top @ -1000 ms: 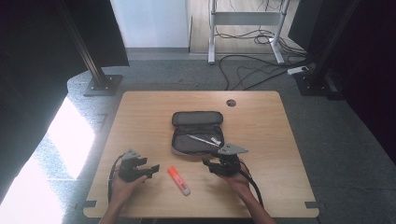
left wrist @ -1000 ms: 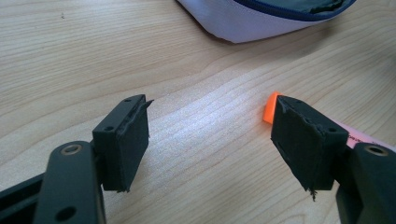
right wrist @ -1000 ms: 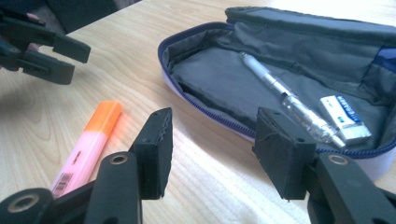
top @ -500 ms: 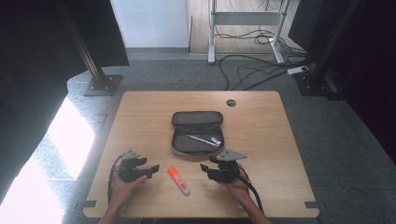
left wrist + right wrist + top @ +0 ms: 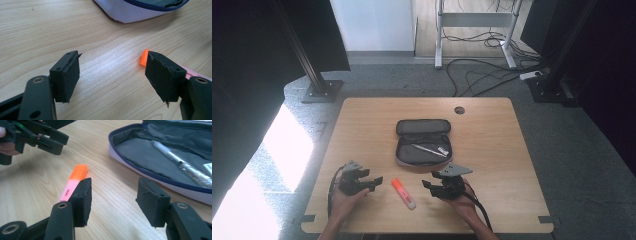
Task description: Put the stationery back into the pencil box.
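Observation:
An orange-capped pink highlighter (image 5: pixel 403 193) lies on the wooden table (image 5: pixel 492 130) between my two grippers. My left gripper (image 5: pixel 374 182) rests to its left, open and empty, and the orange cap (image 5: pixel 143 57) peeks out beside its right jaw. To the right of the highlighter my right gripper (image 5: pixel 428 186) is open with bare wood between its jaws. The highlighter (image 5: pixel 75 180) lies just past its left jaw, untouched. An open dark pencil case (image 5: pixel 422 142) lies beyond, with a silver pen (image 5: pixel 175 162) inside.
The case's pale rim (image 5: pixel 140 10) lies close ahead of the left gripper (image 5: pixel 47 138). A round cable hole (image 5: pixel 459 110) sits near the table's far edge. Cables trail from both grippers toward the near edge. Black stands and floor cables surround the table.
The right gripper has drifted slightly toward the near edge of the table. The left gripper, highlighter and case have stayed put.

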Demonstrator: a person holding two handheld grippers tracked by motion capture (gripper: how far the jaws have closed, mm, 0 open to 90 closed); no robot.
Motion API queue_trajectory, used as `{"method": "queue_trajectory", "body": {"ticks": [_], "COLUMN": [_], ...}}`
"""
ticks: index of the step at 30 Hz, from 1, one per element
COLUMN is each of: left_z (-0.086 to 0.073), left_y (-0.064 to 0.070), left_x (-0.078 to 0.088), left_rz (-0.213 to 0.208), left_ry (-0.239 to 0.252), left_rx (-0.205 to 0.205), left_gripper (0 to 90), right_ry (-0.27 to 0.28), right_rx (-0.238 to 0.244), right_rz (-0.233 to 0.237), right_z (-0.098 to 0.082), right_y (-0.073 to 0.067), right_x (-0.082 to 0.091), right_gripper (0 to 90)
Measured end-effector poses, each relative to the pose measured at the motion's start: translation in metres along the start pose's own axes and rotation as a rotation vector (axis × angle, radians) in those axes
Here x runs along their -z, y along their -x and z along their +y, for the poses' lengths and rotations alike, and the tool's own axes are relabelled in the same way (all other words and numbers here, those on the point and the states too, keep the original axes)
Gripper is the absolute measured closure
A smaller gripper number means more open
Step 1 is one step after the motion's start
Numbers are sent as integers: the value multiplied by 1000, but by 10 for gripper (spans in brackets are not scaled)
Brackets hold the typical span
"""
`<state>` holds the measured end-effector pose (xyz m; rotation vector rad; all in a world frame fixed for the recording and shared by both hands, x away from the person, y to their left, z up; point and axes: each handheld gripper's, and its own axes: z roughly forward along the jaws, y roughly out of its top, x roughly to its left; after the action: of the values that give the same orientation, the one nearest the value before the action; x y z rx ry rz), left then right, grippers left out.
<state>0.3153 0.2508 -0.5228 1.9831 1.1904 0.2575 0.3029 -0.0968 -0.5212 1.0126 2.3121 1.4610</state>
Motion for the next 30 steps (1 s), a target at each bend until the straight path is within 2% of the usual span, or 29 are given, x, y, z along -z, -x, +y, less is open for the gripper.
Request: {"method": "queue_trajectory", "body": {"ticks": [30], "left_z": [1], "left_y": [0], "left_x": [1], "left_rz": [-4], "left_ry": [5], "left_rx": [2], "left_gripper": [284], "right_ry": [-28], "right_rx": [33], "right_rz": [63], "right_z": [4], "right_y": [-34], "right_x": [-20], "right_gripper": [442]}}
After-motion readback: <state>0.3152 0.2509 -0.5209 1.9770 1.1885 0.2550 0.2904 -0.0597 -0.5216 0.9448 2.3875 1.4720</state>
